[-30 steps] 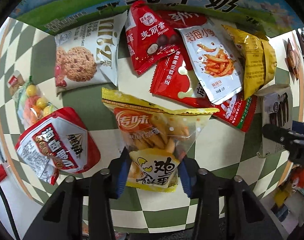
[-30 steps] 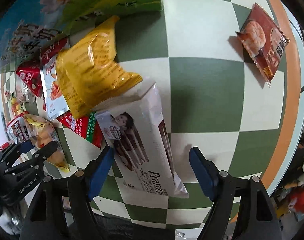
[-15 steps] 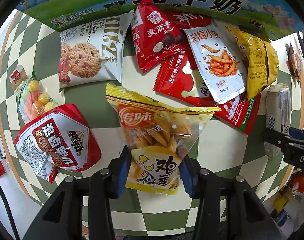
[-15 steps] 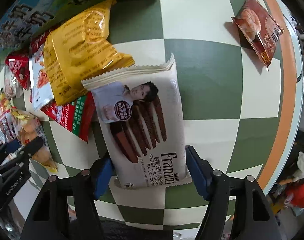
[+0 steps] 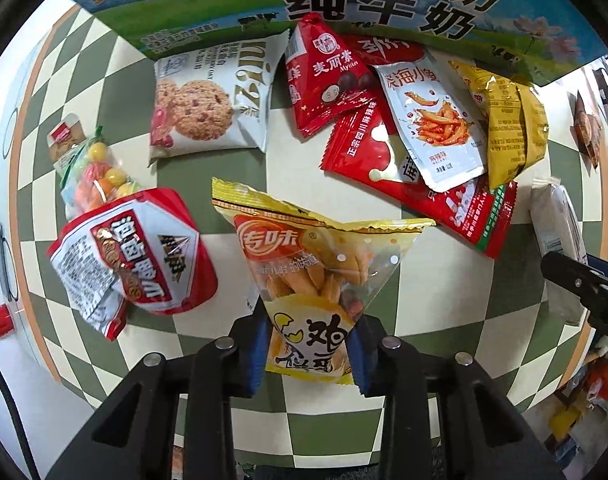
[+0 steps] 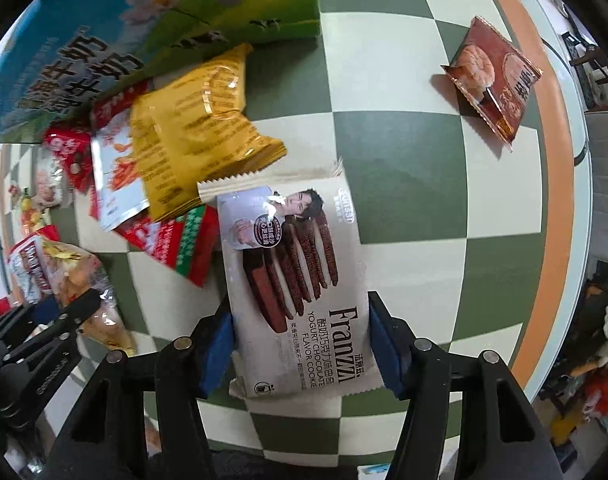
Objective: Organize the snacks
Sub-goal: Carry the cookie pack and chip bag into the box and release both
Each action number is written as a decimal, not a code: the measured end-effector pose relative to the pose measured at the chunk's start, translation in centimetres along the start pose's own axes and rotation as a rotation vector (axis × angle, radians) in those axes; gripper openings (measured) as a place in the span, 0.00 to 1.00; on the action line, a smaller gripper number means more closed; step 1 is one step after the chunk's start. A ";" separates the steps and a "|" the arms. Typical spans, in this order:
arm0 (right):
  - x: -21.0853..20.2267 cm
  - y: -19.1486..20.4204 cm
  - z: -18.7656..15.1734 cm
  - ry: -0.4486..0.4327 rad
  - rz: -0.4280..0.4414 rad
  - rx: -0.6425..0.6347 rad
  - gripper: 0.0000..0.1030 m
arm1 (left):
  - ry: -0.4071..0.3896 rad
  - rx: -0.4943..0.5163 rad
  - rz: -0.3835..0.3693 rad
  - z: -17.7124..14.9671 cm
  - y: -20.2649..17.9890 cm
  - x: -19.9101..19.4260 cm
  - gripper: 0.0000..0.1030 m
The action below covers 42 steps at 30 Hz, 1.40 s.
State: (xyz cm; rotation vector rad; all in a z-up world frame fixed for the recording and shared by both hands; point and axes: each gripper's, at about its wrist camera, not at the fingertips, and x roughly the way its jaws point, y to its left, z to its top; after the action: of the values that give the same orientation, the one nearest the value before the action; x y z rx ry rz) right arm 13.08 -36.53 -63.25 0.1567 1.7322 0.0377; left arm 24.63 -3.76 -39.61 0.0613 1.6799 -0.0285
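My left gripper (image 5: 309, 348) is shut on the lower end of a yellow egg-crisp bag (image 5: 315, 256), which hangs a little above the green-and-cream checked table (image 5: 208, 360). In the right wrist view my right gripper (image 6: 300, 344) has its jaws closing on a white Franzzi chocolate cookie pack (image 6: 288, 248). Both blue pads press its long edges near the bottom. The same pack (image 5: 555, 220) shows edge-on at the far right of the left wrist view, above the right gripper's black finger (image 5: 575, 280).
A milk carton box (image 5: 383, 0) stands at the back. In front of it lie a white oat-cookie bag (image 5: 212, 96), red bags (image 5: 323, 80), a white fish-snack packet (image 5: 435, 128) and a yellow bag (image 5: 511, 128). A red-white bag (image 5: 132, 256) and a candy bag (image 5: 96, 172) lie left. A brown packet (image 6: 495, 76) lies near the orange table rim (image 6: 559, 184).
The left gripper squeezed tighter on the yellow bag and lifted it. The right gripper's jaws closed onto the cookie pack, which turned face-up between them and rose slightly.
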 end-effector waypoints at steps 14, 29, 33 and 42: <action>-6.5 1.6 -2.7 -0.067 0.136 -0.005 0.61 | -0.119 0.014 -0.076 -3.2 0.7 -7.5 0.28; -18.8 3.6 -0.1 -0.273 0.328 -0.006 0.61 | -0.276 -0.015 -0.254 6.4 1.3 -20.7 0.28; -20.6 4.5 3.5 -0.252 0.321 0.009 0.61 | -0.261 -0.024 -0.241 11.4 2.3 -21.3 0.28; -18.5 4.5 12.4 -0.296 0.273 0.068 0.61 | -0.106 -0.089 -0.176 22.8 5.8 -15.7 0.28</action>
State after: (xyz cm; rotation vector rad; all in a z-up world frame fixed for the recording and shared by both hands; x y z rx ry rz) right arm 28.57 -35.24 -46.75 0.4277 1.4081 0.1486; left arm 49.34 0.42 -26.37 -0.1524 1.5746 -0.0881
